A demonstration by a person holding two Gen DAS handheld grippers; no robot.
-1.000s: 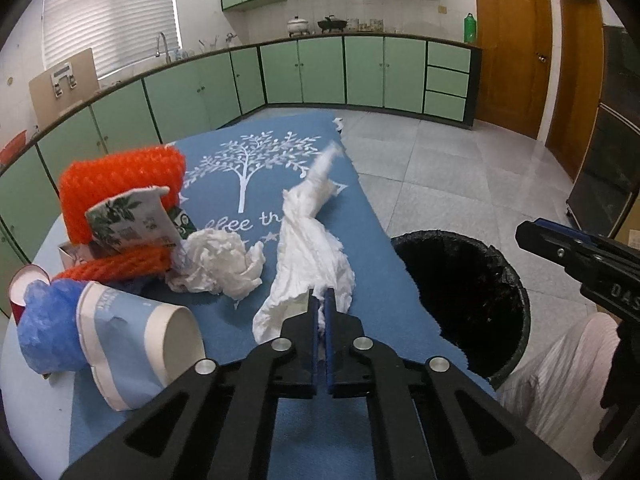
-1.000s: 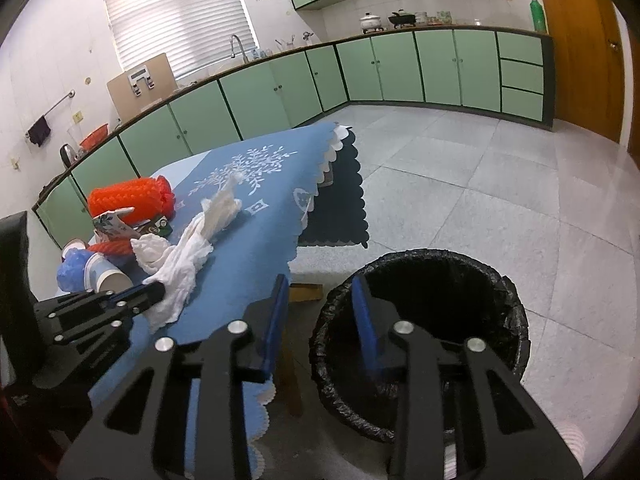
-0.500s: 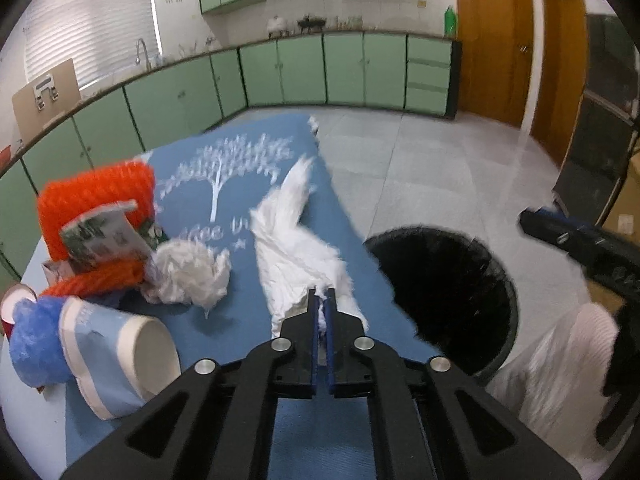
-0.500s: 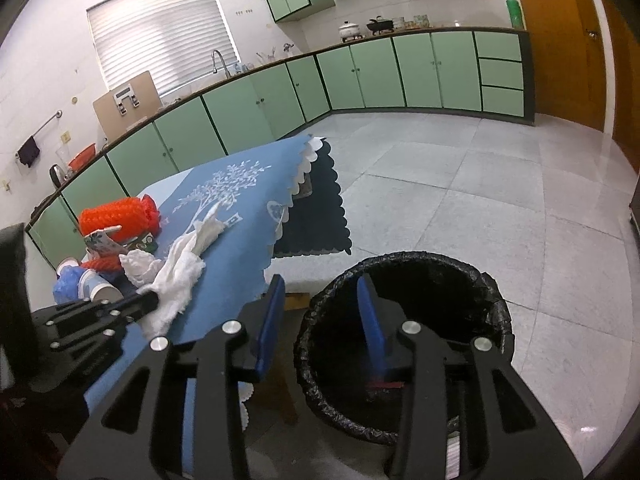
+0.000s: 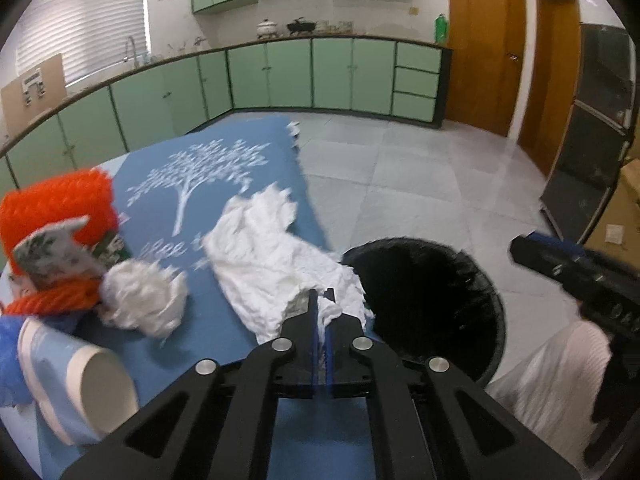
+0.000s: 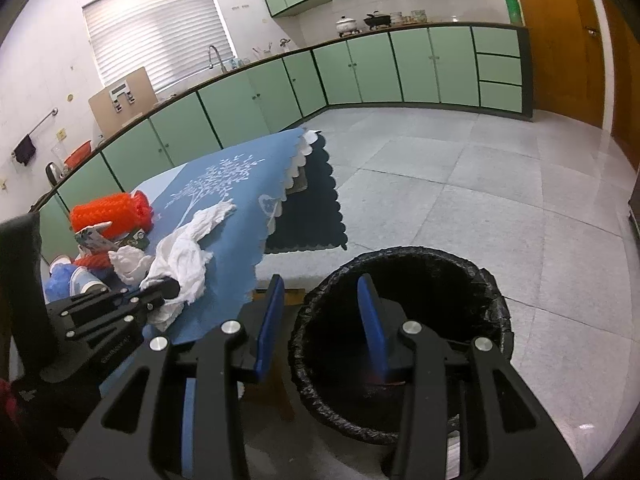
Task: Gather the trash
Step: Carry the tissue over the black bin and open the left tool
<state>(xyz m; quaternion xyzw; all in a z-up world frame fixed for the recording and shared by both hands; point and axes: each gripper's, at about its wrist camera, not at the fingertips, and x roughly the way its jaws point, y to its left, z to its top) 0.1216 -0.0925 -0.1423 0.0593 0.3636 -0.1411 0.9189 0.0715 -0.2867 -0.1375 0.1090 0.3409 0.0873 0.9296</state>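
Dragged toward the bin, the long tissue pinched by left gripper points its tail away across the table

Long white tissue dragged across blue tablecloth toward table edge nearest black bin; near end now at edge, strip bunched wider. Left gripper remains clamped on it, shifted toward bin. Right gripper jaws slightly wider than one second ago, nothing between them.

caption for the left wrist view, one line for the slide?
Left gripper shut on a long white tissue, dragging it across the blue tablecloth toward the black-lined bin.
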